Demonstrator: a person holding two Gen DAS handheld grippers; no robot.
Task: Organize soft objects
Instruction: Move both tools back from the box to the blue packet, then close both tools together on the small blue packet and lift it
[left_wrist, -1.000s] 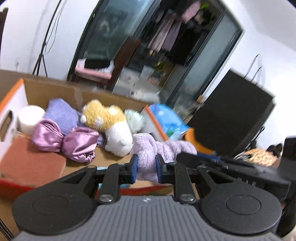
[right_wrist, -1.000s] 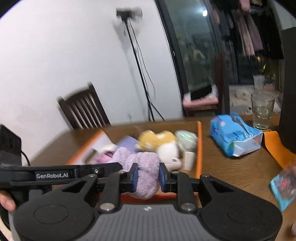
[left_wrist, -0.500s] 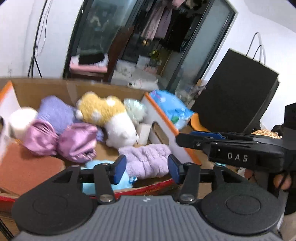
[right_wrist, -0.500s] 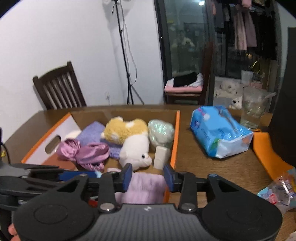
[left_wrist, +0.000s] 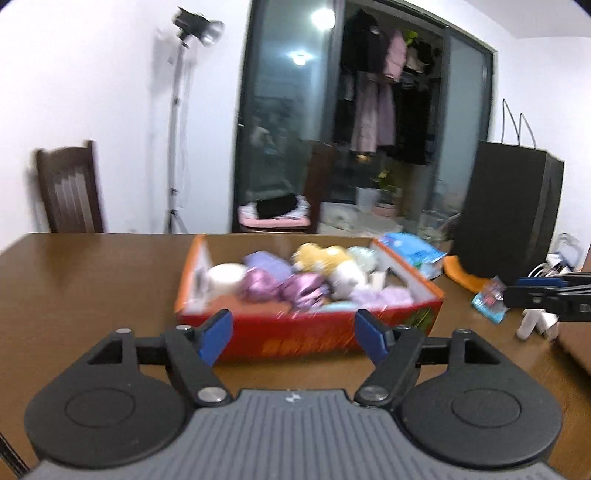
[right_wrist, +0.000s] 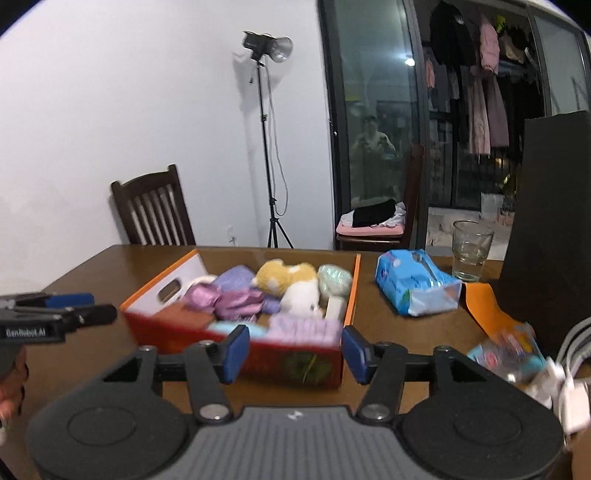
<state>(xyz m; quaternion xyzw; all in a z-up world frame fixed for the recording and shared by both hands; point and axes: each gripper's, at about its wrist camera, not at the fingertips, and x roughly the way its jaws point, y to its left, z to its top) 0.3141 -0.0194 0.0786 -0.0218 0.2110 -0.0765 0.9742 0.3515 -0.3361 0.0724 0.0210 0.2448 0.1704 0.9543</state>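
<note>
An orange-red cardboard box (left_wrist: 306, 341) (right_wrist: 291, 363) stands on the wooden table and holds several soft things: a fluffy lilac piece (left_wrist: 384, 295) (right_wrist: 303, 328) at its near right, a yellow and white plush (left_wrist: 332, 264) (right_wrist: 291, 280), pink satin scrunchies (left_wrist: 280, 286) (right_wrist: 225, 301), a light blue piece (right_wrist: 229, 328). My left gripper (left_wrist: 293, 336) is open and empty, in front of the box. My right gripper (right_wrist: 291, 349) is open and empty, also short of the box's near wall.
A blue tissue pack (right_wrist: 415, 288), a drinking glass (right_wrist: 471, 251), an orange cloth (right_wrist: 484, 306), a black paper bag (right_wrist: 554, 206) and snack packets (right_wrist: 506, 350) lie right of the box. White cables (right_wrist: 569, 384) lie at the far right. A chair (right_wrist: 155, 210) and a light stand (right_wrist: 267, 147) stand behind the table.
Both grippers let go of the fluffy lilac piece, which now lies in the box. Both opened wide and pulled back from the box towards the table's near side.
</note>
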